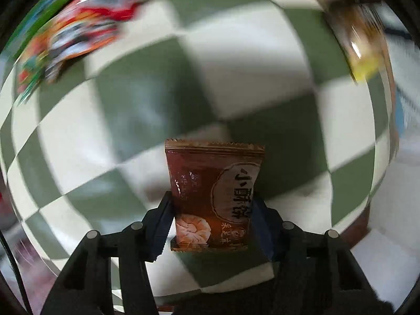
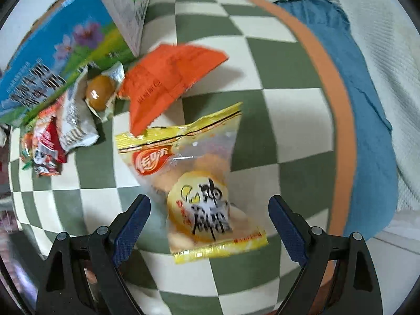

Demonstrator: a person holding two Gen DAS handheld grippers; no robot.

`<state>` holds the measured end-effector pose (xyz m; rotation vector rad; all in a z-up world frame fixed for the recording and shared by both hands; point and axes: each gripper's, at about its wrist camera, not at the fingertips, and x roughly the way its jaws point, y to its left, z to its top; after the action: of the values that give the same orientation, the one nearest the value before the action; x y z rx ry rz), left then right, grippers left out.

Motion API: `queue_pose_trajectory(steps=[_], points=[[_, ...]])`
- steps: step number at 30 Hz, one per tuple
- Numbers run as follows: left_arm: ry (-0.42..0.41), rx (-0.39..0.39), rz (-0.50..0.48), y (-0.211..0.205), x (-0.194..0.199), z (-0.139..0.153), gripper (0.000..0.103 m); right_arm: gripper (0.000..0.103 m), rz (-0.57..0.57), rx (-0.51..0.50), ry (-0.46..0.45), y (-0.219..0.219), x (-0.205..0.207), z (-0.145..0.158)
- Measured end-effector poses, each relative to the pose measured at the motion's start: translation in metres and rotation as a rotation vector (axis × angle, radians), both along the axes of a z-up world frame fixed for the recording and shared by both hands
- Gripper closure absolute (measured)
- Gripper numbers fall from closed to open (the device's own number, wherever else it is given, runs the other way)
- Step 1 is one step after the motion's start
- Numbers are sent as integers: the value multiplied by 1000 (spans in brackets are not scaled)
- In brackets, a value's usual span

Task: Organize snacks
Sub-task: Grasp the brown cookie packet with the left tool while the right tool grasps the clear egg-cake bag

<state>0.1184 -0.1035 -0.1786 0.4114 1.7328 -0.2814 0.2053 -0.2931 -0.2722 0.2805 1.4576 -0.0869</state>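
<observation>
Directly between the wide-spread fingers of the right gripper [image 2: 209, 211] the yellow snack packet [image 2: 202, 191] is seen lying flat on the checkered surface [image 2: 286, 110], its long axis running away from them, untouched. A brown snack packet [image 1: 215, 197] is pinched between the left gripper [image 1: 214, 204] fingers.

I'm looking at a glossy brown foil packet [image 1: 214, 199] between my left tongs' [image 1: 212, 223] matt black plastic arms. Under my right tongs [image 2: 210, 225] is lying a shiny clear-and-yellow plastic wrapper [image 2: 202, 183] on the matt checked cloth [image 2: 283, 84], with a knitted white fabric [image 2: 380, 52] beside it.
</observation>
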Motion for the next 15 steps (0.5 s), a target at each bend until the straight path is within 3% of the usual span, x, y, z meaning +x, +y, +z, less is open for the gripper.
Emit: queue_pose_trajectory(steps=[1,3,9,15], points=[[-12,1,33,10,7,3,49,34,12,9,10,3,0,-5],[-36,5,124,34,22,10,49,40,28,14,27,11,-3,-10],[-41,-19,368,99,46,15,49,43,109,80,85,59,-30,-7],[-36,-34,423,122,42,11,48,49,205,157,146,123,-58,-11]])
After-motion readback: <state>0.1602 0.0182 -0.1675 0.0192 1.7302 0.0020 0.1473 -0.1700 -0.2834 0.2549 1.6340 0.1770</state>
